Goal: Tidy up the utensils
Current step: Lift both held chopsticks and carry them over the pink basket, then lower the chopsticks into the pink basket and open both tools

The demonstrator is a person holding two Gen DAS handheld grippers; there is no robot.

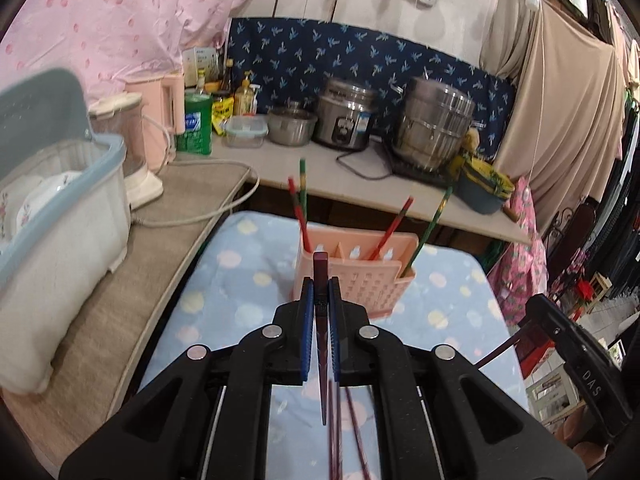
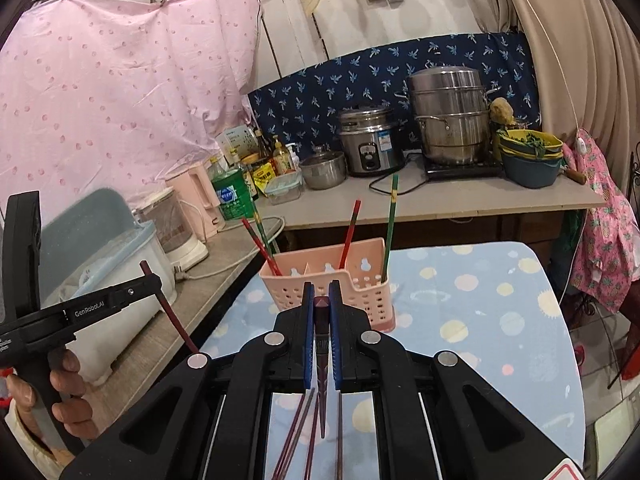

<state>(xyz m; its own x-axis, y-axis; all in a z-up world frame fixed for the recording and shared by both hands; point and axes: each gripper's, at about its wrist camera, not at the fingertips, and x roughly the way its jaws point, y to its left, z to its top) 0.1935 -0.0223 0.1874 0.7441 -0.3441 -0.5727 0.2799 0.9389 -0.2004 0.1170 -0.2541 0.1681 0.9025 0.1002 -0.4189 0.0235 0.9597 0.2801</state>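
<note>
spotted table (image 1: 224,264) | left gripper (image 1: 321,284) clamps chopstick (image 1: 321,268) pointing toward holder (image 1: 360,276)

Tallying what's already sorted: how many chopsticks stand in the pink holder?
4: two crossed at the pink holder's left end, one red near the middle, one green at the right end.

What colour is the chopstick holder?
Pale pink holder, clearest in the right wrist view.

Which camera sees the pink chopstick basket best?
The right wrist view: the pink basket shows its open top, dividers and four chopsticks, with only the right gripper across its front. In the left wrist view the left gripper covers more of its front.
</note>
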